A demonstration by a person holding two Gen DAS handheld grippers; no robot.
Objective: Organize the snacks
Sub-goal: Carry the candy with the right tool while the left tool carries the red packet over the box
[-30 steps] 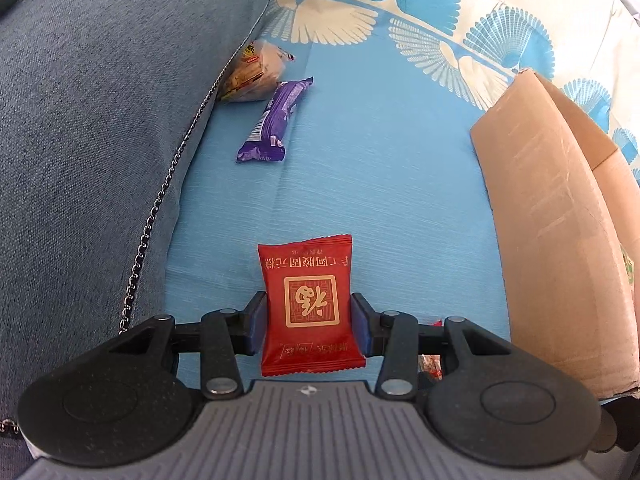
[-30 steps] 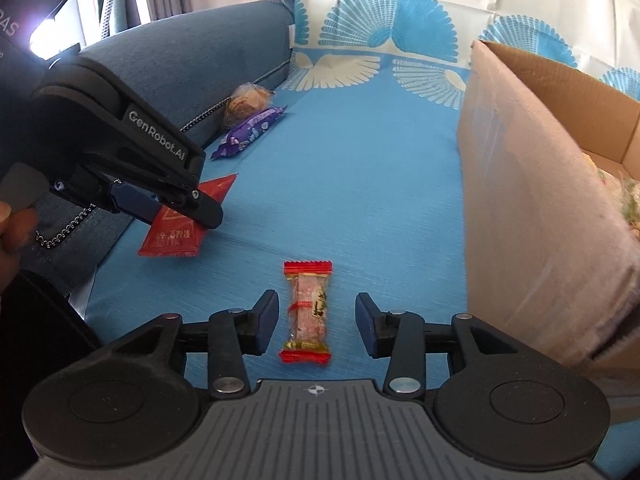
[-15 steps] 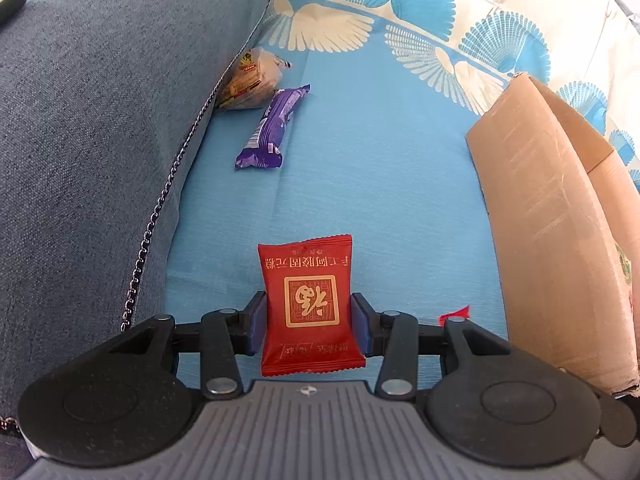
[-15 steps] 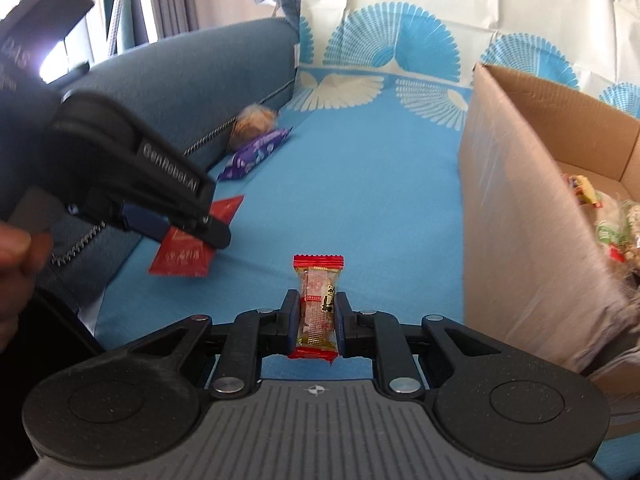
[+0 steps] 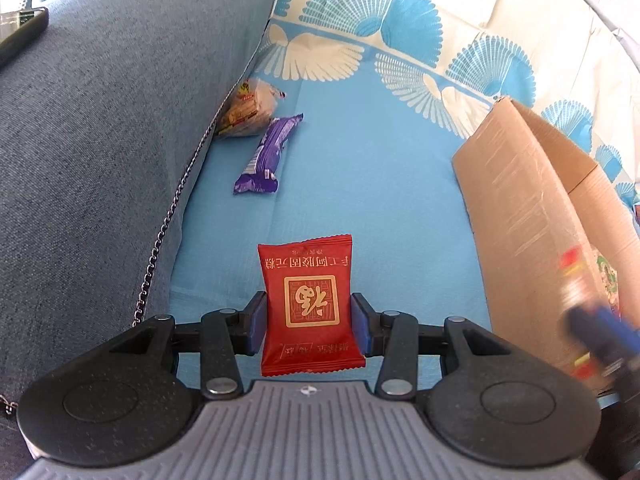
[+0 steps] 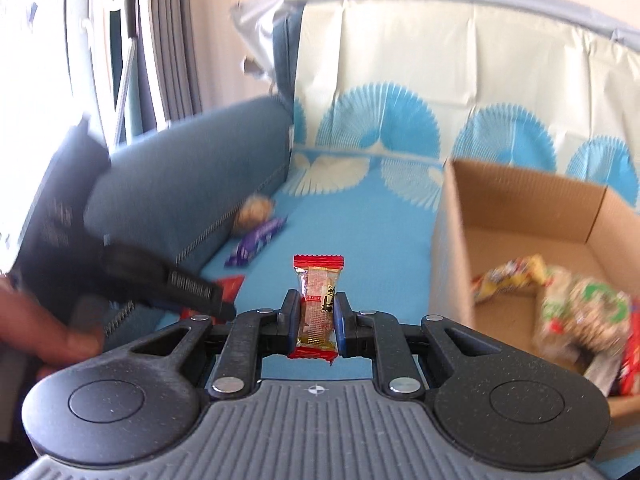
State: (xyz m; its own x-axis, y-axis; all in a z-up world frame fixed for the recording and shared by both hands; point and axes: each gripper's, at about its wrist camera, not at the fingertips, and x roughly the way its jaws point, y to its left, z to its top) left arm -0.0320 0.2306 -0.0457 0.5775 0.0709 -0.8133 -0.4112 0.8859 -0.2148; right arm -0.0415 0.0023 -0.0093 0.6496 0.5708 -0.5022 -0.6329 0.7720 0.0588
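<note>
The left gripper (image 5: 308, 322) has its 2 blue pads pressed on the sides of a red snack packet (image 5: 309, 304), low over the blue cover (image 5: 372, 200) of the sofa seat, near the front edge of the seat. The packet is flat and has gold writing and a gold square on it. The right gripper (image 6: 317, 314) is squeezed tight on a small candy bar (image 6: 318, 304) with red ends and a see-through middle. The bar stands up between the 2 pads, lifted above the seat. In the right wrist view the left gripper shows at the left side, held by a hand (image 6: 44, 328), with a bit of the red packet poking out under it. On the right side of the seat sits a cardboard box (image 6: 452, 256), open at the top. Inside it lie some snacks (image 6: 560, 296), 1 yellow and some with green and red on them, but they are too blurry to name. Farther back, near the left edge of the seat, lies a purple snack bar (image 5: 266, 156). Just behind it, touching the grey-blue armrest (image 5: 104, 140), is a clear bag with something brown inside (image 5: 250, 110). A thin metal chain (image 5: 168, 216) runs along the foot of the armrest. At the far edge the cover goes up the sofa back with big blue fan shapes (image 6: 384, 120) on cream.
</note>
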